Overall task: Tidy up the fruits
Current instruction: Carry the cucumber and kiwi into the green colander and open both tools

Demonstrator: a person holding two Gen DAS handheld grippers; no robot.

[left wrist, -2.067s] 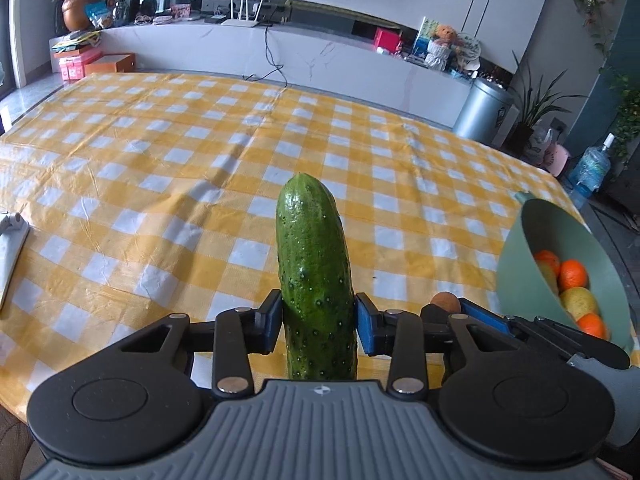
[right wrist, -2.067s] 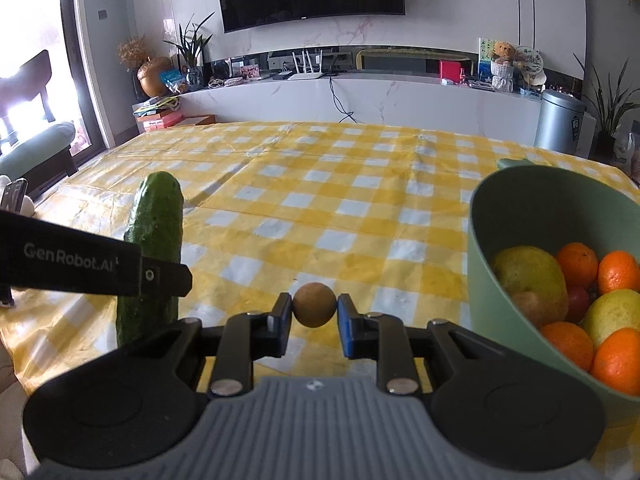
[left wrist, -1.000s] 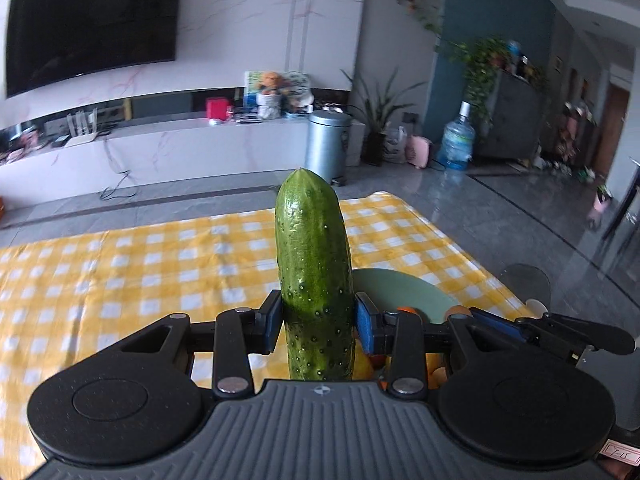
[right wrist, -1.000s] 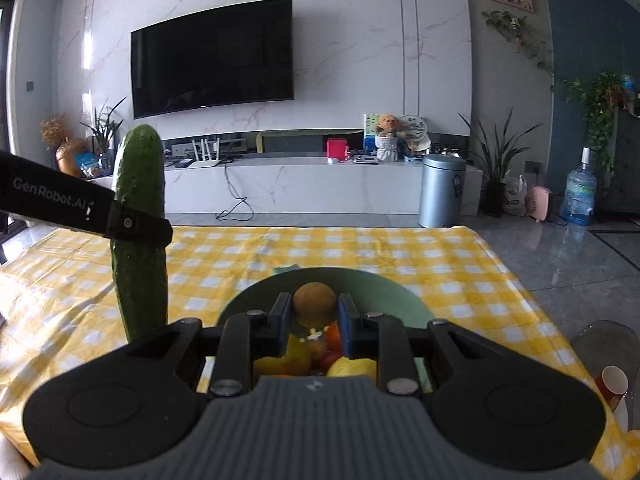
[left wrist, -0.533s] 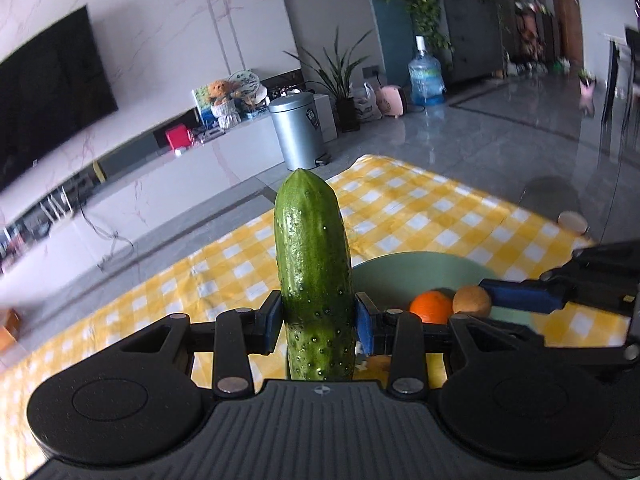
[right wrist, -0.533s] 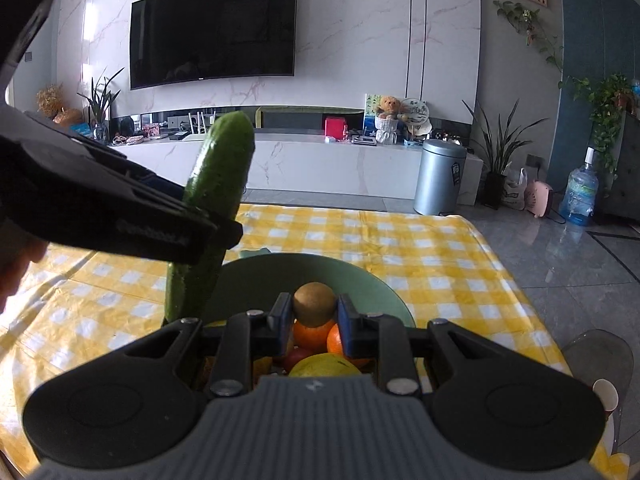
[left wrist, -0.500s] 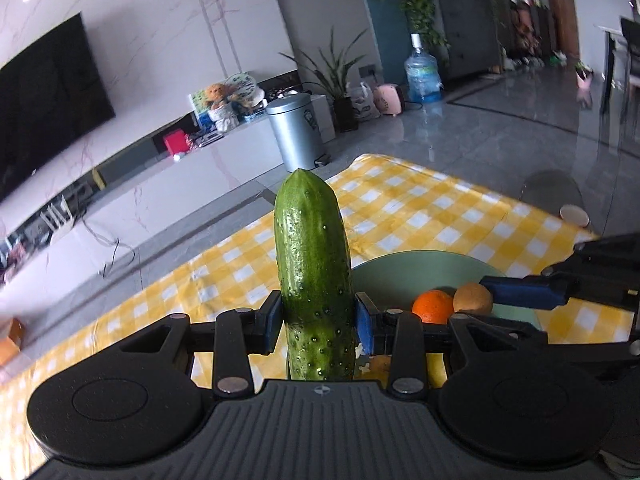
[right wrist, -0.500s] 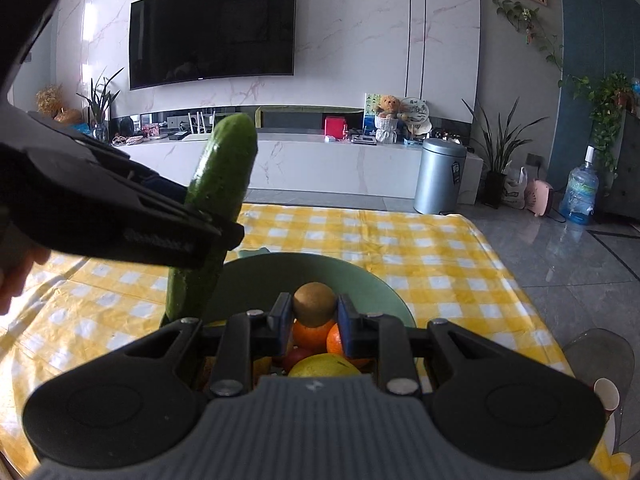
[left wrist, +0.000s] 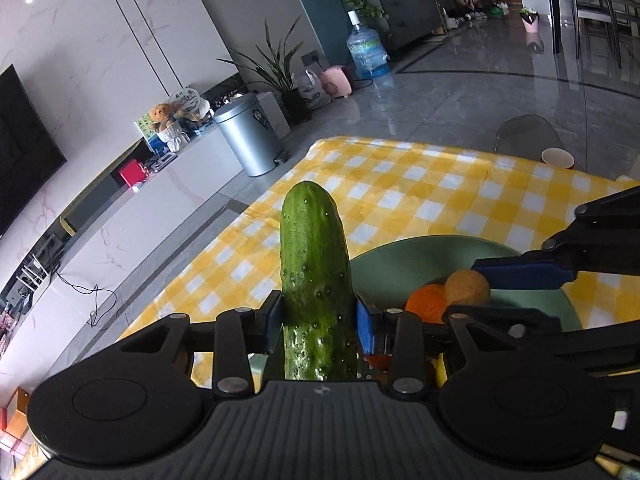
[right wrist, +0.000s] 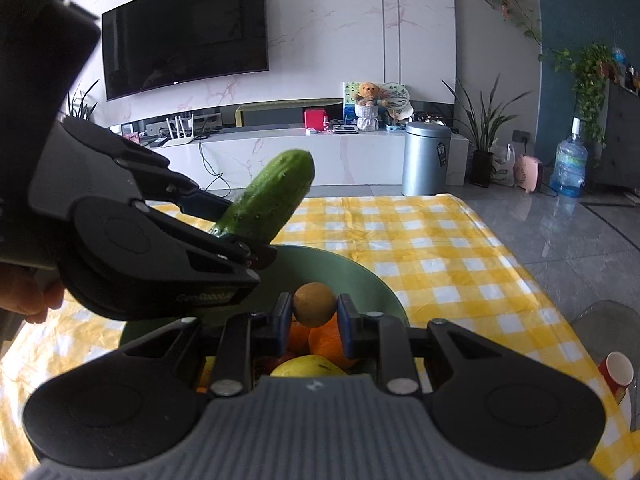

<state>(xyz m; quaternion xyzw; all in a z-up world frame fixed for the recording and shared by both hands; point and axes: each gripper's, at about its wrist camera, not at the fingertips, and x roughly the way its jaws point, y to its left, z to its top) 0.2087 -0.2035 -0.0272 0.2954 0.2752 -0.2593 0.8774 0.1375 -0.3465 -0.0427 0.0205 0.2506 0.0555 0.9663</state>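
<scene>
My left gripper (left wrist: 318, 322) is shut on a green cucumber (left wrist: 314, 276) and holds it over the near left rim of the green bowl (left wrist: 404, 256). In the right wrist view the cucumber (right wrist: 266, 196) tilts to the right over the bowl (right wrist: 356, 272). My right gripper (right wrist: 314, 316) is shut on a small brown round fruit (right wrist: 314, 305) above the bowl; the fruit also shows in the left wrist view (left wrist: 467, 288). Oranges (right wrist: 326, 338) and a yellow fruit (right wrist: 308, 365) lie in the bowl beneath it.
The bowl stands on a table with a yellow checked cloth (right wrist: 440, 256). A red paper cup (right wrist: 616, 368) stands near the table's right edge. A silver bin (right wrist: 426, 158) and a low white cabinet (right wrist: 288, 156) are beyond the table.
The left gripper has swung further right over the bowl, and the cucumber now leans more to the right. The right gripper has stayed above the fruit in the bowl.
</scene>
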